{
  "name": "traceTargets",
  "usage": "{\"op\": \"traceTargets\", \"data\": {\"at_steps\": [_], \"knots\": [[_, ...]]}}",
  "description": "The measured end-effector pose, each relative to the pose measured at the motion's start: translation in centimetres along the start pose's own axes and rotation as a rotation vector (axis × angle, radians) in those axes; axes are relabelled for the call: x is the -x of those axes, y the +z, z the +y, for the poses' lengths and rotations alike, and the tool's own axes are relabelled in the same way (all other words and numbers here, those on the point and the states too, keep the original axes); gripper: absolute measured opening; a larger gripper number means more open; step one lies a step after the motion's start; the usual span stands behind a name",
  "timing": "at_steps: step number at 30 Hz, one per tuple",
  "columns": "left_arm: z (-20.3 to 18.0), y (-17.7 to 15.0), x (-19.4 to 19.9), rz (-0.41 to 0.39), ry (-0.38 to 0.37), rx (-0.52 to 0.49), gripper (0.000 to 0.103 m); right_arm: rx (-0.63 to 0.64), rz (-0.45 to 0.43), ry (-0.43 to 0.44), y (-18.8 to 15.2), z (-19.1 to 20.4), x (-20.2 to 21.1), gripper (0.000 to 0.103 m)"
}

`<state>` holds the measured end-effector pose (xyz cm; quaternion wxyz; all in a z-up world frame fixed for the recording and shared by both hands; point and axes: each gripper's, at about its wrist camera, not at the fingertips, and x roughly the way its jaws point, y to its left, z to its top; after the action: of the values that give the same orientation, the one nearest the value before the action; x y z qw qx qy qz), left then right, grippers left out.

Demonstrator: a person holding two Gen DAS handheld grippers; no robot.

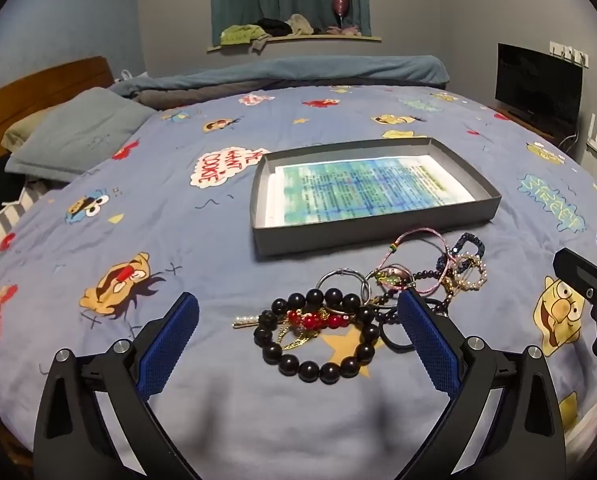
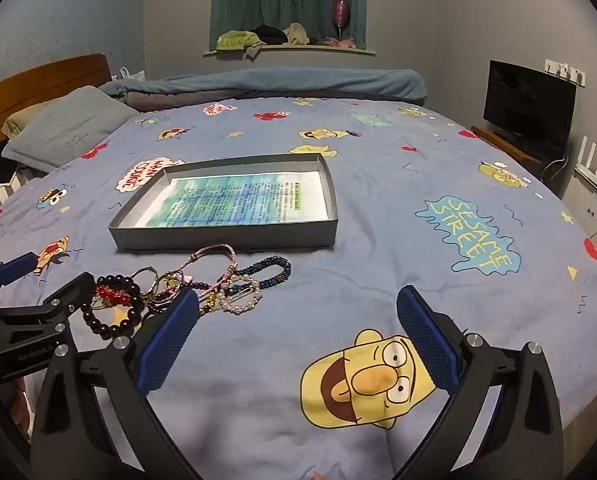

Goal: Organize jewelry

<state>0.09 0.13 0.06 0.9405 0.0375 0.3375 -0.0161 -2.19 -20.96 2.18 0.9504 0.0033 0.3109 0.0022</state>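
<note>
A tangled pile of jewelry lies on the blue cartoon bedspread. It holds a black bead bracelet [image 1: 318,344], a red bead bracelet [image 1: 314,320], a silver bangle [image 1: 340,276], a pink cord bracelet [image 1: 422,236], a pearl ring bracelet [image 2: 242,298] and a dark blue beaded bracelet [image 2: 264,270]. A shallow grey box [image 1: 372,232] lined with printed paper sits just beyond the pile; it also shows in the right wrist view [image 2: 226,238]. My left gripper [image 1: 298,316] is open, its jaws on either side of the black bead bracelet. My right gripper [image 2: 298,316] is open and empty, right of the pile.
Pillows [image 1: 74,132] and a wooden headboard [image 1: 38,92] are at the far left. A rolled blanket [image 1: 298,72] lies along the far edge of the bed. A TV [image 2: 528,104] stands on a low stand at the right. A windowsill [image 2: 290,48] holds clothes.
</note>
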Motion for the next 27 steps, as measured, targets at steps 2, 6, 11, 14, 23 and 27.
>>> {"op": "traceTargets", "data": {"at_steps": [2,6,11,14,23,27], "knots": [[-0.1,0.0,0.3,-0.012,0.006,-0.002,0.099,0.0,0.003,-0.004,0.0,0.0,0.1,0.098],[0.0,0.0,0.5,-0.009,0.001,0.008,0.099,0.002,0.006,-0.016,-0.1,0.1,0.1,0.098],[-0.1,0.0,0.2,-0.011,0.002,-0.003,0.099,0.007,0.007,0.001,0.7,0.9,0.1,0.098],[-0.1,0.1,0.2,-0.008,0.003,-0.002,0.099,0.006,-0.009,0.009,-0.2,0.3,0.1,0.098],[-0.3,0.1,0.2,-0.008,0.014,-0.001,0.099,0.019,-0.007,0.009,-0.3,0.9,-0.3,0.098],[-0.2,0.2,0.2,-0.006,0.013,0.0,0.099,0.025,-0.007,0.011,-0.5,1.2,-0.4,0.098]]}}
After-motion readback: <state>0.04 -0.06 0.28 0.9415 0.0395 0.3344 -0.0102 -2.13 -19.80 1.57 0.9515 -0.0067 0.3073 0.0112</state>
